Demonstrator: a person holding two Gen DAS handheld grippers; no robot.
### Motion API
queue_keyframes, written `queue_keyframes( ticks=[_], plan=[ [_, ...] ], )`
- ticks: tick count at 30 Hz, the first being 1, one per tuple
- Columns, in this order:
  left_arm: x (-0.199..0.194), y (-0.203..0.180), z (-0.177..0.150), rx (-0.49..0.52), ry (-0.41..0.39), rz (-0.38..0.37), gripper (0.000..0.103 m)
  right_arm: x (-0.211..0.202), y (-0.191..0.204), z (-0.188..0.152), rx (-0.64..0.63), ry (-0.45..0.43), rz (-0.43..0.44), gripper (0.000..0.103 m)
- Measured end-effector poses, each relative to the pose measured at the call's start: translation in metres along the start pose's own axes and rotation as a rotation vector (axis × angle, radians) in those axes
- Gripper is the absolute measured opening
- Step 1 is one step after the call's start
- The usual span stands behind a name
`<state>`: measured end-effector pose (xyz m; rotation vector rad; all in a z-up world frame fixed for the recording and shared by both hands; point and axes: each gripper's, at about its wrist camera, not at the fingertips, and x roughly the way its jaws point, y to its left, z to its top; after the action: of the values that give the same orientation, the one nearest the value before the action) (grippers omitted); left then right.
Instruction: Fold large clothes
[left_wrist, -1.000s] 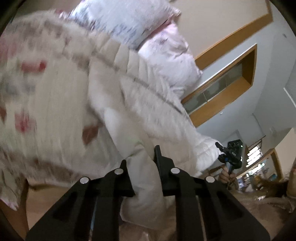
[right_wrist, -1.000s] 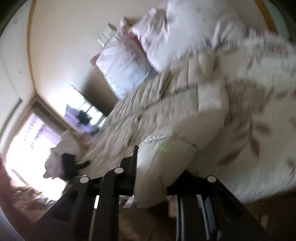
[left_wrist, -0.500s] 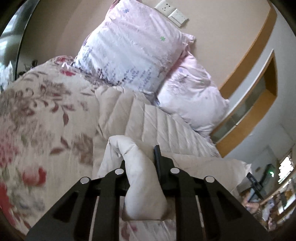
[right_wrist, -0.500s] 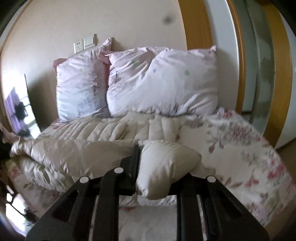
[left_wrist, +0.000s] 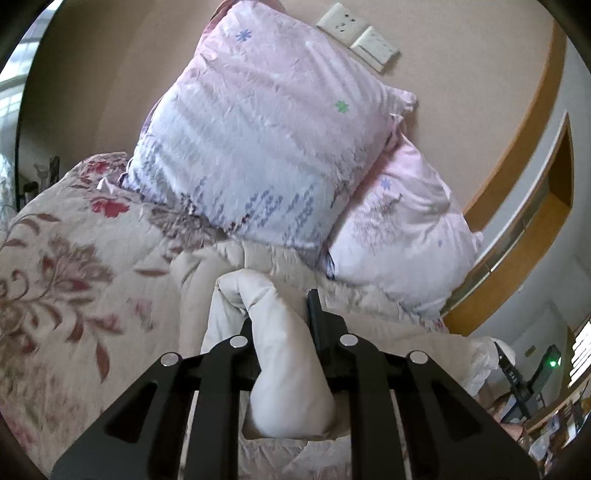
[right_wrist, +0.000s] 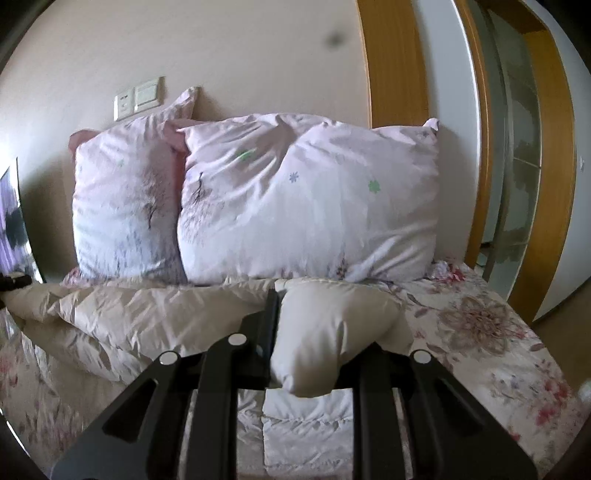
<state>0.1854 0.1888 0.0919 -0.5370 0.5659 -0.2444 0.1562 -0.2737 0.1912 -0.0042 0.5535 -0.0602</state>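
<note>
Coat (right_wrist: 155, 317) lies half doubled over near the 2 pillows (right_wrist: 306, 206); left gripper (left_wrist: 280, 332) and right gripper (right_wrist: 317, 332) each pinch a puffy corner. More folds remain.

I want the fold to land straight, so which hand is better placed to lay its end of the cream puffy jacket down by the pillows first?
Probably right: the right gripper holds its cream quilted jacket end squarely facing the pink pillows, while the left gripper views them askew.

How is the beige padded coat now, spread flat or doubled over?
Doubled over: the beige padded coat lies in stacked layers below the pillows, its lifted edge pinched in each claw.
</note>
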Motion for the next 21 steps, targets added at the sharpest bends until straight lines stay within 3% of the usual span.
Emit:
queue_keyframes(
  ticks=[3,9,14,16,19,21],
  plan=[
    [0.025,0.009,0.009,-0.028,0.009,0.019,0.015,0.036,-0.004,0.003,0.038,0.046,0.0,0.019],
    [0.068,0.041,0.01,-0.175,0.069,0.032,0.015,0.113,-0.016,-0.011,0.164,0.235,0.024,0.019],
    [0.085,0.054,0.009,-0.252,0.104,0.016,0.017,0.142,-0.03,-0.016,0.329,0.302,0.076,0.028],
    [0.088,0.054,0.011,-0.271,0.105,-0.004,0.029,0.148,-0.034,-0.014,0.385,0.317,0.098,0.049],
    [0.089,0.054,0.017,-0.31,0.078,-0.053,0.061,0.156,-0.041,-0.006,0.484,0.303,0.158,0.071],
    [0.088,0.053,0.023,-0.336,0.049,-0.079,0.071,0.159,-0.045,0.003,0.532,0.264,0.195,0.077]
  ],
)
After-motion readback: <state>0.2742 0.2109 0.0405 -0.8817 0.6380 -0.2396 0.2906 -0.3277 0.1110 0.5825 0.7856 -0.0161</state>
